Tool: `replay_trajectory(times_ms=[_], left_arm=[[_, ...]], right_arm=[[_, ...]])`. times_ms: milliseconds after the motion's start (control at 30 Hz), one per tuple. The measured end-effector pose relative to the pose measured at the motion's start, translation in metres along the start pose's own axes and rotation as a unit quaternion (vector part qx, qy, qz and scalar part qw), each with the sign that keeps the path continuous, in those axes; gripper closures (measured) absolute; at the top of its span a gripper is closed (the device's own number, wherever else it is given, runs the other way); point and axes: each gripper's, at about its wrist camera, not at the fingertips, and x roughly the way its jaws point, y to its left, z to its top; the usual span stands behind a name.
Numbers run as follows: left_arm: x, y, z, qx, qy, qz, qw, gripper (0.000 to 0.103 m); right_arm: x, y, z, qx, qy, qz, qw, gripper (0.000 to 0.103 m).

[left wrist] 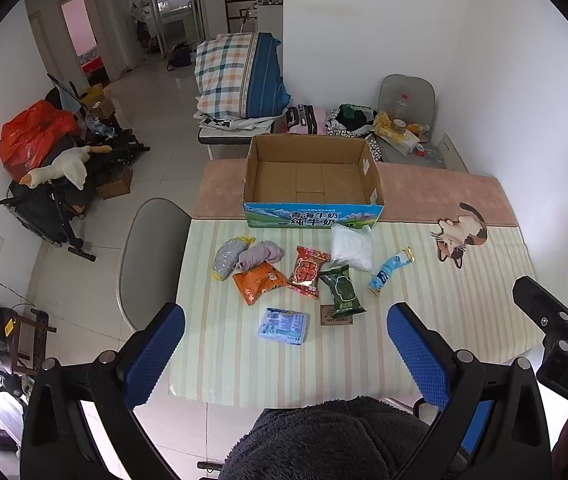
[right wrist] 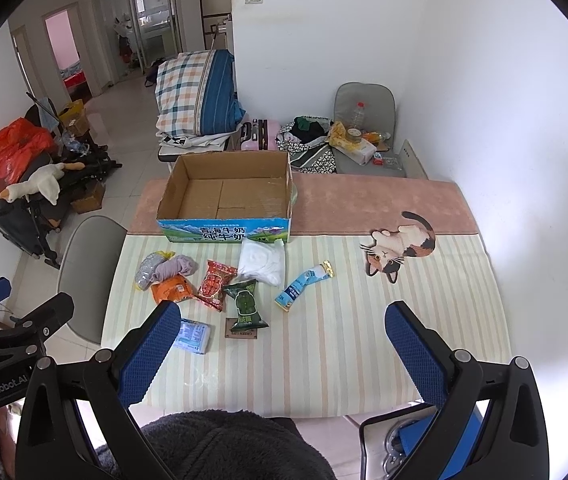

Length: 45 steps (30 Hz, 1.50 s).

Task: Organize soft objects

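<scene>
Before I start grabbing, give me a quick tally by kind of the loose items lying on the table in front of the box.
Sealed snack or wipe packets: 5: orange, red, dark green, light blue tube-shaped, pale blue flat pack
Cloth items: 2: grey sponge-like cloth, mauve rolled cloth
White plastic-wrapped bundle: 1
Total: 8

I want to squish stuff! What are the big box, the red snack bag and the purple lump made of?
The box looks like brown cardboard, matte inside with a glossy printed front. The red snack bag seems shiny plastic film, since it glints and crinkles. The purple lump looks like soft cloth, bunched into folds; probably knit, though I cannot be sure.
</scene>
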Motion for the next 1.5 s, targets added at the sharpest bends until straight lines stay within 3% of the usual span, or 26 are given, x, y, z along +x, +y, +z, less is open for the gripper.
replay_trajectory(times_ms=[500,700,833,967,1033,1133,1200,1300,1433,1500], left_arm=[[0.004,0.006,-0.004,0.001,-0.001,0.005,1.0,0.0],[0.046,0.025,0.009,-0.019,-0.001,0.03,0.9994,0.0],[0.1,0.041,0.019,-0.031,0.029,0.048,0.9979,0.0],[0.17,0.061,0.015,-0.05,0.105,0.031,0.9928,0.0],[0.209,0.073,0.006,-0.079,0.154,0.012,0.9848,0.0],[0.257,0.085,-0.014,-0.133,0.22,-0.026,0.9661,0.004],[0.281,0.087,-0.023,-0.152,0.233,-0.036,0.9598,0.007],[0.306,0.078,-0.022,-0.146,0.236,-0.022,0.9606,0.008],[0.335,0.062,-0.012,-0.124,0.236,-0.01,0.9638,0.007],[0.344,0.055,-0.007,-0.105,0.235,0.002,0.9664,0.008]], right_arm=[[-0.001,0.001,-0.003,0.005,-0.004,0.001,1.0,0.0],[0.028,0.001,0.005,0.008,0.006,0.002,1.0,0.0],[0.078,0.006,0.012,-0.007,0.035,0.005,0.999,0.0],[0.152,0.016,0.011,-0.025,0.093,0.019,0.995,0.0],[0.196,0.021,0.009,-0.034,0.128,0.033,0.991,0.0],[0.257,0.027,0.0,-0.045,0.174,0.045,0.983,0.0],[0.287,0.029,-0.005,-0.047,0.195,0.044,0.979,0.0],[0.331,0.032,0.001,-0.077,0.204,0.055,0.974,0.0],[0.387,0.043,0.018,-0.175,0.193,0.023,0.965,0.0],[0.42,0.055,0.021,-0.25,0.193,0.021,0.949,0.0]])
